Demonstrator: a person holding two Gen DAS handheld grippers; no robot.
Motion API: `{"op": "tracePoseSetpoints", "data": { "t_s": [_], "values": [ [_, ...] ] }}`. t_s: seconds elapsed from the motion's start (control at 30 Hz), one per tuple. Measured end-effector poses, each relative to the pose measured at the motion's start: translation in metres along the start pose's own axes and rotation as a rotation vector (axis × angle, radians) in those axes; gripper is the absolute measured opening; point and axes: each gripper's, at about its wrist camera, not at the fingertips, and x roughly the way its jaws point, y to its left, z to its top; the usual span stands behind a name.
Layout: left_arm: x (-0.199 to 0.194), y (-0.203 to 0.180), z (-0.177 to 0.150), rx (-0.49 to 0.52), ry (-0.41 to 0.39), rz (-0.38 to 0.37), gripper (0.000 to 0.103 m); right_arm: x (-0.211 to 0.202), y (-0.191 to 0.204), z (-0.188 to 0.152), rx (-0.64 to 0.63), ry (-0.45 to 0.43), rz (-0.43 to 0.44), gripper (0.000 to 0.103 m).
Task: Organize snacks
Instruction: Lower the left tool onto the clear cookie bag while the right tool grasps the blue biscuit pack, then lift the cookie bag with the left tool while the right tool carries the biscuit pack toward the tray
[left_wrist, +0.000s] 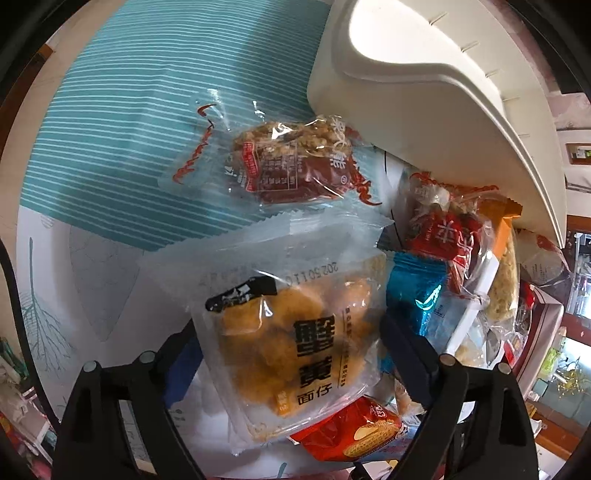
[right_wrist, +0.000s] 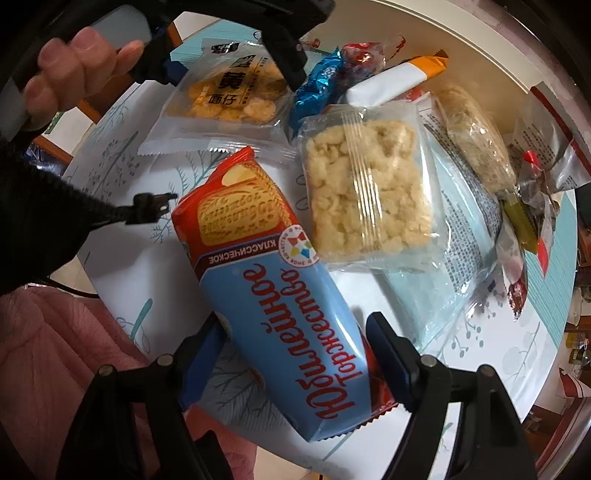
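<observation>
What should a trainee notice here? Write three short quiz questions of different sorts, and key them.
1. True or false: the blue-and-red biscuit pack lies between the fingers of the right hand-held gripper.
2. Which snack lies between the fingers of the left hand-held gripper? A: yellow crisp packet. B: blue foil sweet. C: pale puffed-rice square.
3. What colour is the striped mat beside the white basket?

Key: 1 true. 2 A. 3 teal.
</observation>
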Motion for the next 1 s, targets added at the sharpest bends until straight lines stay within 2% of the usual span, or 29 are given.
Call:
{"op": "tracePoseSetpoints", "data": {
  "t_s": [0.13,0.17,0.2,0.23,0.47,0.67,1.0],
  "values": [
    [-0.004,0.0,-0.006,-0.005,-0.005,0.006,0.088,0.004,0.005,-0.002,-0.008,0.001,0.0,0.078],
    [-0.005,-0.002,-0.006,-0.002,-0.005,-0.005,0.081,0.005,0.005,-0.002,-0.007,0.002,0.001,0.078],
    [-0.008,-0.003,-0.007,0.0,-0.006,-0.012,0.079,0.007,0.004,0.001,-0.007,0.002,0.0,0.077],
    [-0.009,-0.006,-0.008,0.002,-0.004,-0.009,0.079,0.006,0.004,0.001,-0.008,-0.001,-0.005,0.074],
    [-0.012,-0.014,-0.014,-0.007,-0.001,0.006,0.071,-0.001,-0.005,0.004,0.006,-0.005,0.022,0.067],
    [-0.011,-0.023,-0.025,-0.015,0.002,0.048,0.07,-0.007,-0.018,-0.004,0.006,-0.024,0.042,0.063],
    [-0.023,-0.033,-0.052,-0.043,-0.035,0.066,0.07,-0.017,-0.036,-0.019,0.001,-0.039,0.071,0.061]
  ]
}}
